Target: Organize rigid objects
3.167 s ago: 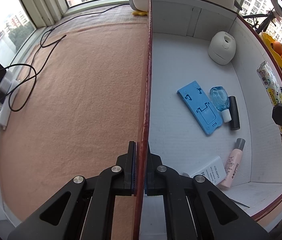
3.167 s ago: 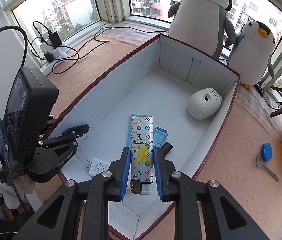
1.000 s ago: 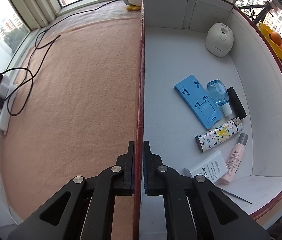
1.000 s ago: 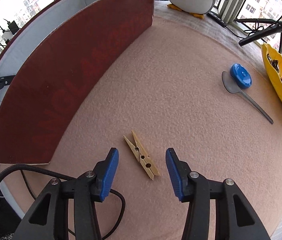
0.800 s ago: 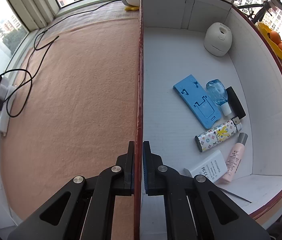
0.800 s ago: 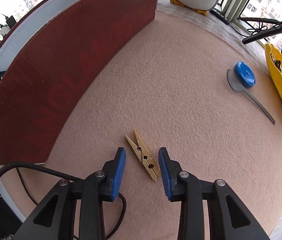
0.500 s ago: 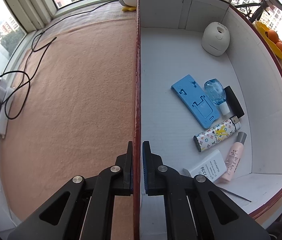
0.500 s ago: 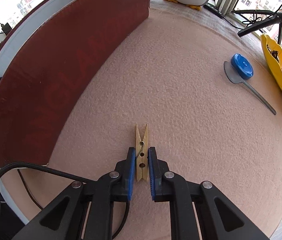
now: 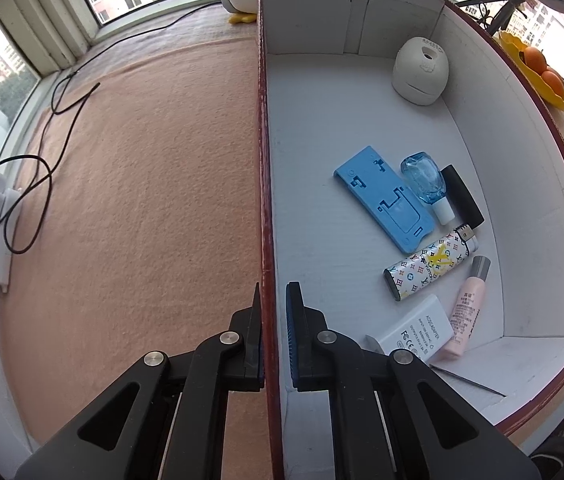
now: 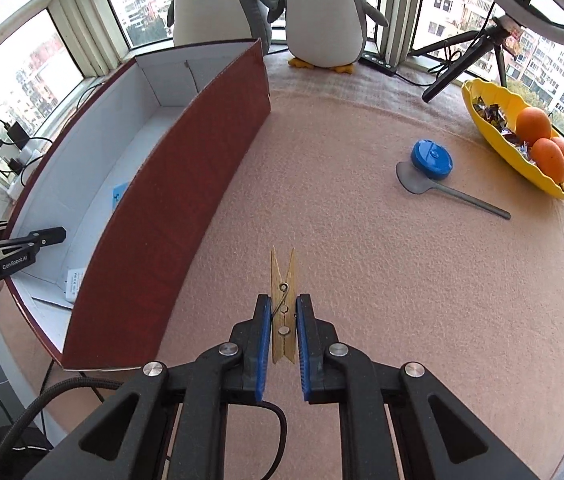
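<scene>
The surface (image 10: pixel 382 240), covered in peach felt, carried a long red box (image 9: pixel 264 160) with a white interior. Only the left wrist view showed the box contents: a white dome device (image 9: pixel 420 70) at the far end, then a blue phone stand (image 9: pixel 384 204), a clear blue bottle (image 9: pixel 426 184), a patterned lighter (image 9: pixel 428 266), a pink tube (image 9: pixel 466 308) and a white charger (image 9: pixel 418 330) near the close end. Only the right wrist view showed the yellow fruit dish (image 10: pixel 518 148), the blue lid (image 10: pixel 432 160) resting on a grey spoon (image 10: pixel 450 192), and two plush penguins (image 10: pixel 322 12).

The left tongs (image 9: pixel 274 332) straddled the box's left wall, the right finger slightly clear of it. The right tongs (image 10: pixel 284 328) were pinching the wooden clothespin (image 10: pixel 283 304) outside the box, right of its red outer wall. The clothespin's long axis ran straight along the fingers, its forked end pointing away beyond the fingertips.
</scene>
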A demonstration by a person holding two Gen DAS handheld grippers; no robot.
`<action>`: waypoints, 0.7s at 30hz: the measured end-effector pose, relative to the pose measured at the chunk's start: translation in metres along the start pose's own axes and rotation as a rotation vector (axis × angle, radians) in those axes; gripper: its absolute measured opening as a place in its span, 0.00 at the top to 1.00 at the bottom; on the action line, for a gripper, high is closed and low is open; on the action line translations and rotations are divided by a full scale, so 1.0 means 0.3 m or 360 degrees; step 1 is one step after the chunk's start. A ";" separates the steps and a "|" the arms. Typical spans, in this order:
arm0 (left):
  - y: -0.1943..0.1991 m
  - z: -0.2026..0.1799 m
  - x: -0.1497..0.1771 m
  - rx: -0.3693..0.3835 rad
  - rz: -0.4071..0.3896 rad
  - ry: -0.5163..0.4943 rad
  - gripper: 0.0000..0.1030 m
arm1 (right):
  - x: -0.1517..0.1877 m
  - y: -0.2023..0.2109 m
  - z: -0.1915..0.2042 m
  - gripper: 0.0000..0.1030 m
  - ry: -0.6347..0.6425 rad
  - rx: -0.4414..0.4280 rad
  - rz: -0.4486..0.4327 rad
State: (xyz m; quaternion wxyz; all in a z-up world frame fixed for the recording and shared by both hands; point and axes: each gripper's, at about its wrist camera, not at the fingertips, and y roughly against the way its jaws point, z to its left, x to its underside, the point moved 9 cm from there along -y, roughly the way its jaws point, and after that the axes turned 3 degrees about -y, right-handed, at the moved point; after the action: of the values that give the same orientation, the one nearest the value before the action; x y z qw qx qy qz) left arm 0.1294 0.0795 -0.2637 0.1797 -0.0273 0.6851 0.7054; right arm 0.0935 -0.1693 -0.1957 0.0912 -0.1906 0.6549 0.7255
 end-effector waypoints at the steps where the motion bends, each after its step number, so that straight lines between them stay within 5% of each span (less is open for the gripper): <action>1: 0.000 0.001 0.001 0.0002 -0.0001 0.0000 0.93 | -0.009 0.019 0.010 0.89 -0.0004 -0.0008 -0.0023; 21: -0.001 0.005 0.002 0.0019 -0.0015 0.0019 0.93 | -0.118 0.114 0.384 0.89 0.0326 -0.0137 -0.0155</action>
State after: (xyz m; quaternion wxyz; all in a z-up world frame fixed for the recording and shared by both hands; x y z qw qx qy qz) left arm 0.1294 0.0812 -0.2640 0.1790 -0.0336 0.6902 0.7004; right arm 0.0947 -0.0559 -0.1422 0.0506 -0.2990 0.6191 0.7244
